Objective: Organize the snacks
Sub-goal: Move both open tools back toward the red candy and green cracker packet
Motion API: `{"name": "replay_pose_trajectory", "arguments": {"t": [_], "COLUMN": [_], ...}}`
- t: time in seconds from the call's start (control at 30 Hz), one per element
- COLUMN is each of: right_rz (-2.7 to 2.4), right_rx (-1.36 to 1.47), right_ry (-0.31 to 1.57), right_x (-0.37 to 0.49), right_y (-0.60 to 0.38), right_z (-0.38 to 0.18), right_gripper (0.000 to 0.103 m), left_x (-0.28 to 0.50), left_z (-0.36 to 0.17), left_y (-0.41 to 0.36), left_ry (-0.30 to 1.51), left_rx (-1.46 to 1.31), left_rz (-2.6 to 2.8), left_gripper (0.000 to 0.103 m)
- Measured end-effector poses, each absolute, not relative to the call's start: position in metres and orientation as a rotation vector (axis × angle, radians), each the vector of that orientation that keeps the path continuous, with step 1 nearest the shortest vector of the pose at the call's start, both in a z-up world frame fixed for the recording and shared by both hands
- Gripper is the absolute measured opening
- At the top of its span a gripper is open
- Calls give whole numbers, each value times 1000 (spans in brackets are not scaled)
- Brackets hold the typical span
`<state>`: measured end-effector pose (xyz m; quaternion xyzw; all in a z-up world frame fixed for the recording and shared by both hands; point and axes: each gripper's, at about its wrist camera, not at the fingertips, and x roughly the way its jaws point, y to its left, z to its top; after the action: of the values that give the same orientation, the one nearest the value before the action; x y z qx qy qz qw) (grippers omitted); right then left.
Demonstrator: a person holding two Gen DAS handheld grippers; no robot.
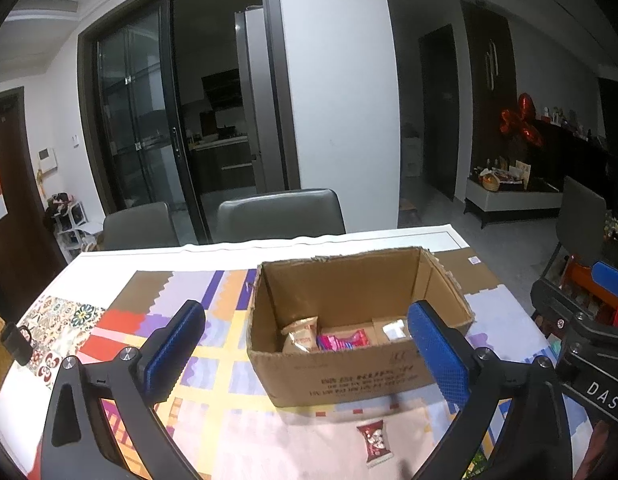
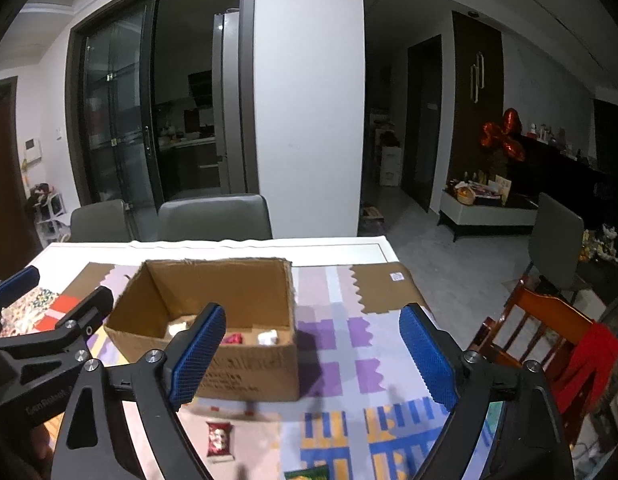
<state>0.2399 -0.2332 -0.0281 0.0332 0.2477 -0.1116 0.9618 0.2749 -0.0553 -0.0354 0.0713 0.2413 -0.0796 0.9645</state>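
So both grippers were hanging over the table (image 1: 121, 248) with their blue pads spread wide and nothing pinched between them. The left gripper (image 1: 309, 344) was aimed at the open box (image 1: 349, 376), which sat mid-table on a patchwork cloth (image 1: 213, 364). The right gripper (image 2: 313, 354) sat further right, so the box (image 2: 245, 376) showed up left of its centre.

The left view looked deeper into the box: a tan packet (image 1: 301, 334) leaning at the left, a pink packet (image 1: 343, 339) lying next to it, and a white packet (image 1: 395, 329) on the right, partly behind the pad. The right view only caught a pale packet (image 2: 180, 327), a bit of red wrapper (image 2: 232, 339) and the white one (image 2: 267, 337) along the near wall.

One red packet (image 1: 375, 442) was lying on the cloth outside the box, just in front of it on the near side; the right view had it too (image 2: 219, 440), low and left. Only the right view showed a green wrapper (image 2: 307, 473) poking in at the very bottom edge, plus a wooden chair (image 2: 537, 320) with red cloth (image 2: 589, 364) draped on it off to the right. Grey chairs (image 1: 279, 214) stood at the far side.
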Motion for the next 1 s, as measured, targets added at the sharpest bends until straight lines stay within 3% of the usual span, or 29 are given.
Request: {"name": "replay_pose_trajectory", "arguments": {"t": [1.0], "right_rz": [-210], "right_rx": [49], "right_ry": [579], "right_x": [191], "right_y": [-232], "right_z": [-71], "right_gripper": [89], "left_x": [241], "left_z": [-89], "left_y": [-60], "left_ry": [567], "left_rx": [162], "left_rz": [-170], "left_gripper": [103]}}
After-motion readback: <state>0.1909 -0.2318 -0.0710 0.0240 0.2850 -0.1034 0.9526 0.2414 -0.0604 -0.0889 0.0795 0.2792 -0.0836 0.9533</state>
